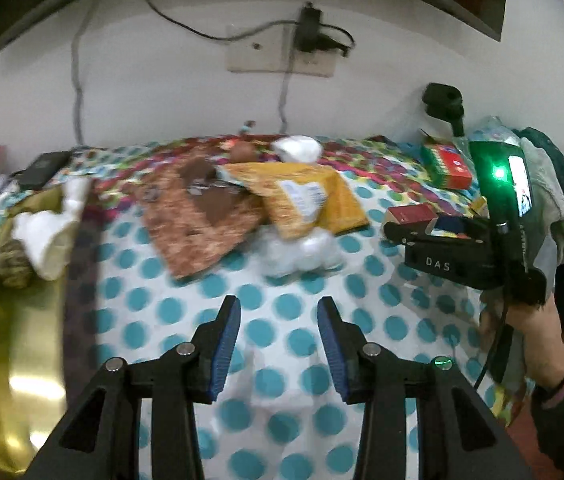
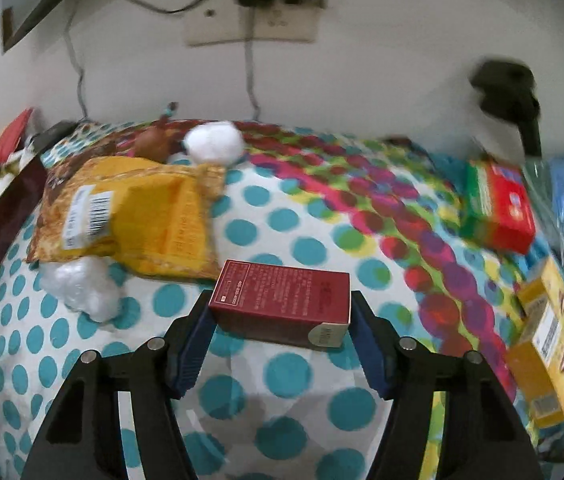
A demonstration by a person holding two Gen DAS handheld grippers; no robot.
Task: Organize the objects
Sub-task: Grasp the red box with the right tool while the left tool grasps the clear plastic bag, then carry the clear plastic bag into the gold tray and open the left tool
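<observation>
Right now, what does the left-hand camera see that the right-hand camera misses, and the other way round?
Only the left wrist view shows the gold-rimmed container holding white items at the left, the brown patterned packet, the person's hand holding the right gripper, and the empty left gripper.

Only the right wrist view shows the yellow box at the right edge and the print on the dark red box between its blue pads.

Both show the dotted cloth, the yellow packet, the white puffs, the green and red box and the wall socket.
</observation>
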